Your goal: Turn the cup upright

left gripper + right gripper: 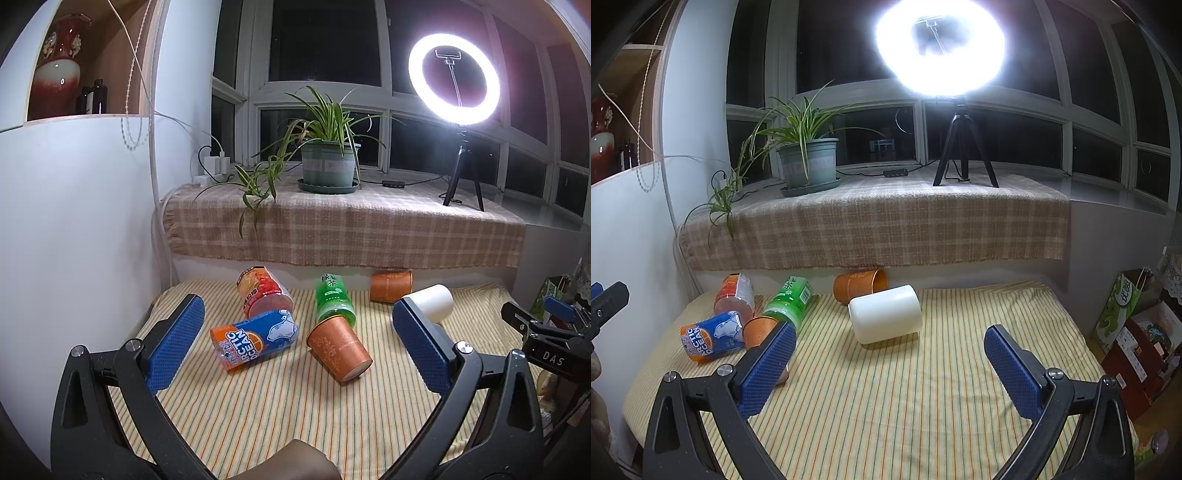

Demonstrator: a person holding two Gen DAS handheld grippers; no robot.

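Left gripper [298,338]: jaws wide apart, holding nothing, above striped cloth [258,413]. Btwn its pads: Arctic Ocean can [255,339] at 11 o'clock, orange cup [340,347] on its side at 1 o'clock, rim touching green bottle [334,299]. Right gripper [890,360]: jaws wide apart, empty; white cup [884,314] on its side at 12 o'clock, 2nd orange cup [860,285] behind it.

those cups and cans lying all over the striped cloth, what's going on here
A person holds a two-finger gripper in each hand above the striped cloth. Both the left gripper and the right gripper have their jaws wide open and hold nothing. Every cup lies on its side: a white cup, an orange cup by the green can, and another orange cup near the back. No cup is upright yet.
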